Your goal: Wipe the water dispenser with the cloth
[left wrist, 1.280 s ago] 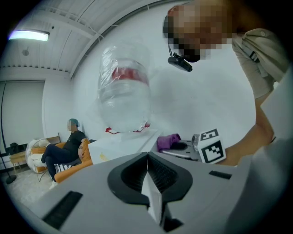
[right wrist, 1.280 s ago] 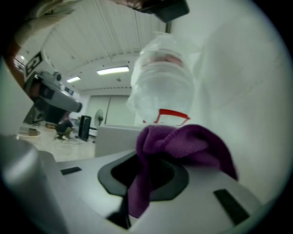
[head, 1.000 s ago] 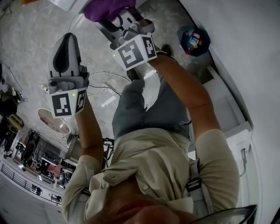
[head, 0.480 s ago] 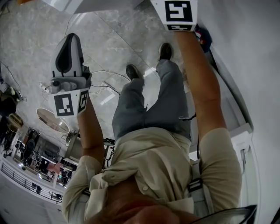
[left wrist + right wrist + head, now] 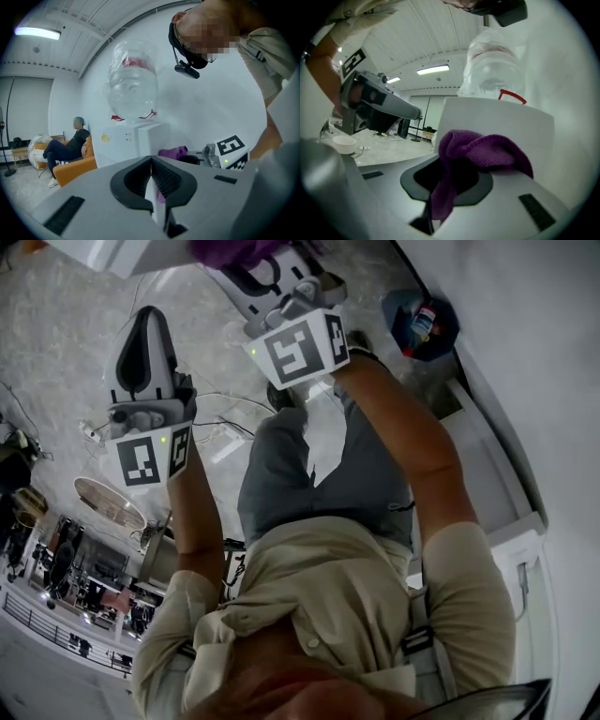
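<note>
The purple cloth (image 5: pixel 485 150) is bunched in my right gripper (image 5: pixel 452 171), whose jaws are shut on it. Just beyond it stands the white water dispenser (image 5: pixel 506 124) with its clear bottle (image 5: pixel 494 65) on top. In the head view the right gripper (image 5: pixel 267 277) sits at the top, the cloth (image 5: pixel 230 249) at its tip near the dispenser's corner (image 5: pixel 103 254). My left gripper (image 5: pixel 145 324) is held to the left, shut and empty. The left gripper view shows its jaws (image 5: pixel 151 164) closed, with the dispenser (image 5: pixel 140 138), bottle (image 5: pixel 133 82) and cloth (image 5: pixel 172 152) ahead.
A blue bin (image 5: pixel 417 324) with bottles stands on the marble floor by the wall. Cables (image 5: pixel 220 427) trail across the floor near the person's feet. A white ledge (image 5: pixel 487 465) runs along the right. A person sits on an orange sofa (image 5: pixel 70 161) left of the dispenser.
The right gripper swung up and right out of the top of the head view, then came back down and left with the cloth. The left gripper barely moved.
</note>
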The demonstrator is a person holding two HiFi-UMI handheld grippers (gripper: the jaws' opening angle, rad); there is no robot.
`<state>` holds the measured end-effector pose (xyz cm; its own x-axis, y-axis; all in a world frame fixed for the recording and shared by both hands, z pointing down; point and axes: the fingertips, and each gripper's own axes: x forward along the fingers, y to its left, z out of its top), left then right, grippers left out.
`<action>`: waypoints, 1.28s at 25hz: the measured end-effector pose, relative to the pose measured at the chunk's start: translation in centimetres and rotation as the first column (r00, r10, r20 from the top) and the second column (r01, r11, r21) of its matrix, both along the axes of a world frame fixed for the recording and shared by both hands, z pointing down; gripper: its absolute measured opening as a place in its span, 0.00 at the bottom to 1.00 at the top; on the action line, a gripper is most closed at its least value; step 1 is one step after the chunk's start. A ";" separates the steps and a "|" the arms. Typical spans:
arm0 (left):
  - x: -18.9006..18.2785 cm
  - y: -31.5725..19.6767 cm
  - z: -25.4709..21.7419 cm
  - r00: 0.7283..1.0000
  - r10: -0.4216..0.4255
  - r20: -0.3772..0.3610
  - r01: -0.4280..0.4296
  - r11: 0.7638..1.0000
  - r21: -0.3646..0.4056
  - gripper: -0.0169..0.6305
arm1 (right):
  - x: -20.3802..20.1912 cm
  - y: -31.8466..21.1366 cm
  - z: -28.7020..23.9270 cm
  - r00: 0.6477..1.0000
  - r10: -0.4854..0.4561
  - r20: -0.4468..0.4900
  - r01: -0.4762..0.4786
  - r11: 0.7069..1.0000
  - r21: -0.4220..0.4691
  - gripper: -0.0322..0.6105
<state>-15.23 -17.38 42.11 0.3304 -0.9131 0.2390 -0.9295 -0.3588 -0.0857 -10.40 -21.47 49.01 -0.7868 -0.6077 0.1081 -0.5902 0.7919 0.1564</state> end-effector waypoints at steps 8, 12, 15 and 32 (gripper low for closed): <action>-0.1 -0.5 2.5 1.000 0.007 -0.019 -0.007 1.000 0.015 0.05 | 1.8 -1.8 2.2 0.999 0.008 -0.052 -0.004 0.996 0.088 0.15; 0.0 -0.4 3.0 1.000 0.010 -0.023 -0.010 1.000 0.014 0.05 | 6.9 -7.3 2.6 0.983 0.179 0.041 -0.181 0.982 0.058 0.16; -0.2 -0.2 3.6 1.000 0.005 -0.026 -0.005 1.000 0.010 0.05 | 10.4 -10.1 5.0 0.959 0.283 -0.026 -0.284 0.958 -0.047 0.16; -0.1 -0.7 4.5 1.000 0.005 -0.025 -0.005 1.000 0.010 0.05 | -4.4 3.8 6.2 0.986 -0.158 -0.053 0.160 0.987 0.026 0.15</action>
<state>-15.37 -18.07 46.58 0.3408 -0.9136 0.2216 -0.9295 -0.3628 -0.0661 -14.77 -17.71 55.20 -0.8675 -0.4790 0.1342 -0.4480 0.8695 0.2080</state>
